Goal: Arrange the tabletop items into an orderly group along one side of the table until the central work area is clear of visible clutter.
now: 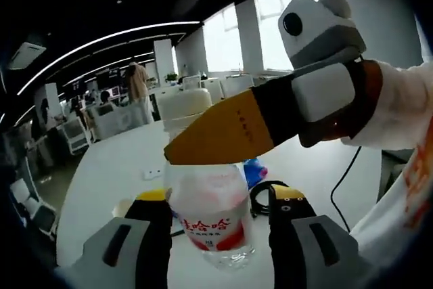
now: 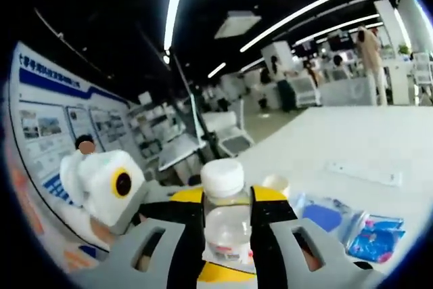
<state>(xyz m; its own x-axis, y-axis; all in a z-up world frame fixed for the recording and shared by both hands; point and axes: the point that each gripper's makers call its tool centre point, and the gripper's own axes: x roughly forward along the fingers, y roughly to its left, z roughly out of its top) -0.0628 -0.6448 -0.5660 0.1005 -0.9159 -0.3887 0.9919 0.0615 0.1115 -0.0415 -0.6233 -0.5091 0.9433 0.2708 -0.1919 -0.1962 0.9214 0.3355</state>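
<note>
A clear water bottle (image 1: 210, 218) with a red label and a white cap (image 1: 183, 105) stands upright over the white table (image 1: 108, 167). My left gripper (image 1: 218, 195) is shut on its body, one jaw on each side of the label. My right gripper (image 1: 179, 152) reaches in from the right, its yellow and black jaw lying across the neck just under the cap. In the right gripper view the bottle (image 2: 225, 225) sits between my right gripper's (image 2: 226, 195) jaws, which press on its shoulders, with the cap (image 2: 222, 176) rising above them.
Blue packets (image 2: 379, 238) and a small pale round lid (image 2: 276, 182) lie on the table (image 2: 352, 133), with a flat white strip (image 2: 362, 172) farther off. A black cable (image 1: 345, 181) trails at the right. A person's white sleeve (image 1: 406, 187) is close. Chairs and desks stand beyond.
</note>
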